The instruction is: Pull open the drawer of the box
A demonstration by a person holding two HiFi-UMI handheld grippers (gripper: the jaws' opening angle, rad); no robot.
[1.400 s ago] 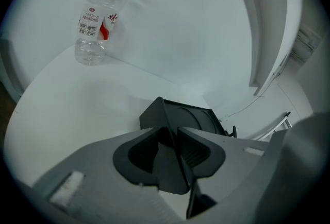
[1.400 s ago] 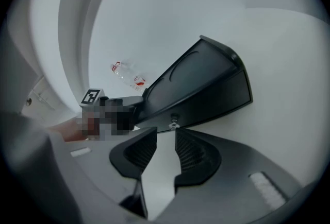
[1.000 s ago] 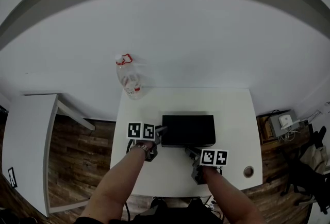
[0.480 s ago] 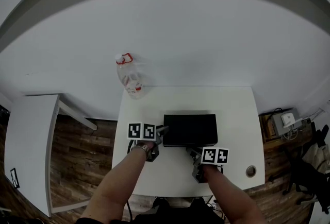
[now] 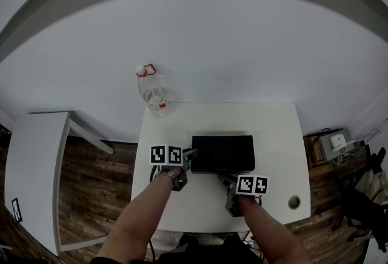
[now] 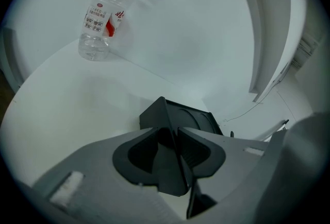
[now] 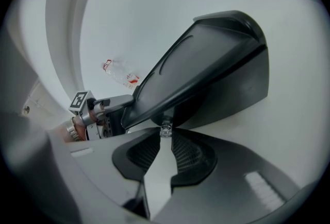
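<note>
A black box sits in the middle of the white table. My left gripper is shut, with its tips at the box's left corner; nothing shows between the left gripper's pads. My right gripper reaches the box's front. In the right gripper view the box fills the middle, and the right gripper is shut on the small clear drawer knob. The drawer looks flush with the box.
A clear plastic bottle with a red cap ring stands at the table's far left corner. A round cable hole is near the front right corner. A white side table stands at left, over wooden floor.
</note>
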